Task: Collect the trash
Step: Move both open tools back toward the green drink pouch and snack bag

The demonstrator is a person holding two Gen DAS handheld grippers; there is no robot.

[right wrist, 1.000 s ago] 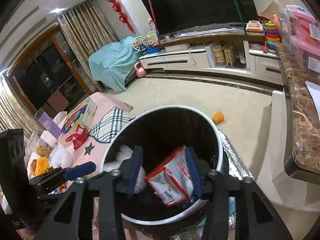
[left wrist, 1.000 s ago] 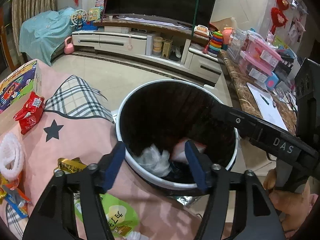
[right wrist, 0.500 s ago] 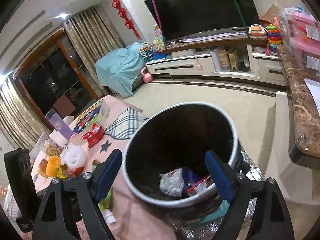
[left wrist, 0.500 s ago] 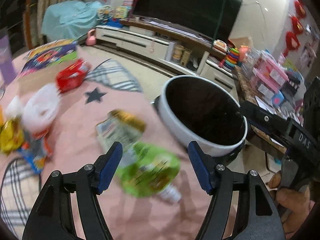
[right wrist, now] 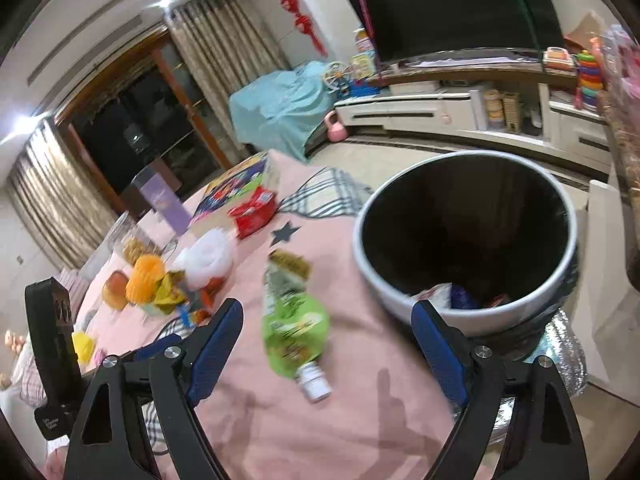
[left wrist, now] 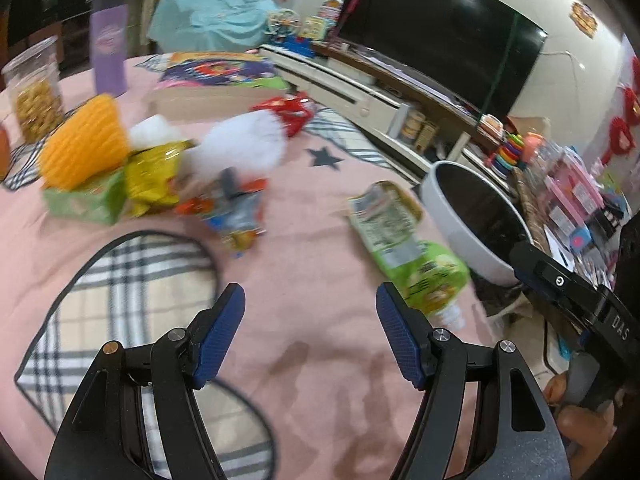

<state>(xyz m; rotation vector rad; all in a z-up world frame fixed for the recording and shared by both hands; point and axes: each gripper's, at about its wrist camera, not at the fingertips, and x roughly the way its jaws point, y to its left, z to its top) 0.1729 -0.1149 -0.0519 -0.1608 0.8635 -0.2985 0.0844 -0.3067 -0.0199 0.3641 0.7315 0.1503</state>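
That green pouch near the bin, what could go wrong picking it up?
The green pouch lies flat on the soft pink tablecloth, so the right gripper might pinch cloth along with it. The trash bin stands right at the table's edge, so a hasty swing could bump its rim.

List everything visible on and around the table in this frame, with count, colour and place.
tablecloth: one, pink with plaid patches, covering the table
trash bin: one, white rim, dark inside, at the table edge, some trash in it
green pouch: one, green, white cap, on the cloth beside the bin
red packet: one, red, far side of the cloth
white fluffy item: one, white, mid-table
yellow wrapper: one, yellow, in the left pile
orange item: one, orange-yellow, in the left pile
television: one, black, back wall
left gripper: black with blue pads, open, empty
right gripper: black with blue pads, open, empty
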